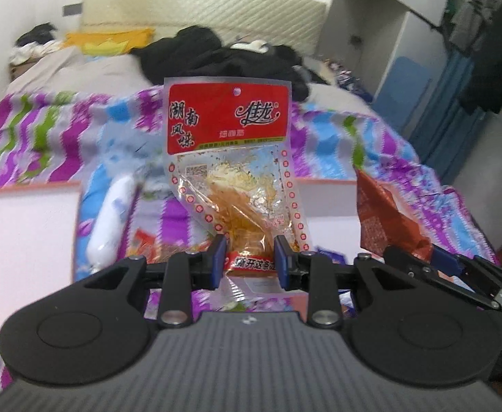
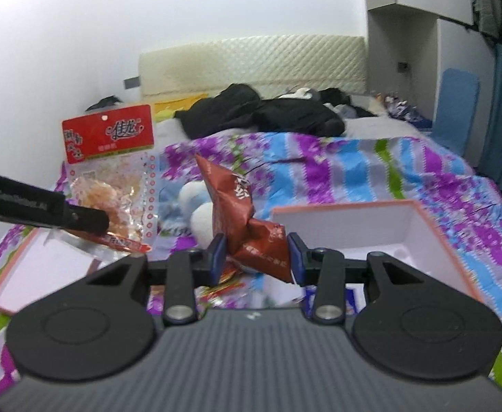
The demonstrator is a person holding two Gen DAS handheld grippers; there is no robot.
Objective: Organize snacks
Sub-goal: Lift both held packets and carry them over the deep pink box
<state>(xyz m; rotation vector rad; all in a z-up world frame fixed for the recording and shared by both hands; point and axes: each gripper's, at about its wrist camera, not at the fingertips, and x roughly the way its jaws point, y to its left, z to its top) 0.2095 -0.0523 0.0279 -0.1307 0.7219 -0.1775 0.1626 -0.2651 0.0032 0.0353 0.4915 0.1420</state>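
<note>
Red-topped clear packet (image 1: 228,168), crumpled maroon pouch (image 2: 247,221)

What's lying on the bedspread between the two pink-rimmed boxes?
In the right wrist view, between the left box and the right box, a white-and-blue plush toy lies behind loose snack packets on the striped bedspread.

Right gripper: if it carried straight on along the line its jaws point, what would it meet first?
Holding the dark red snack bag, the right gripper points over the white plush toy toward the patterned bedspread. Probably the toy comes first, but depth is unclear.
</note>
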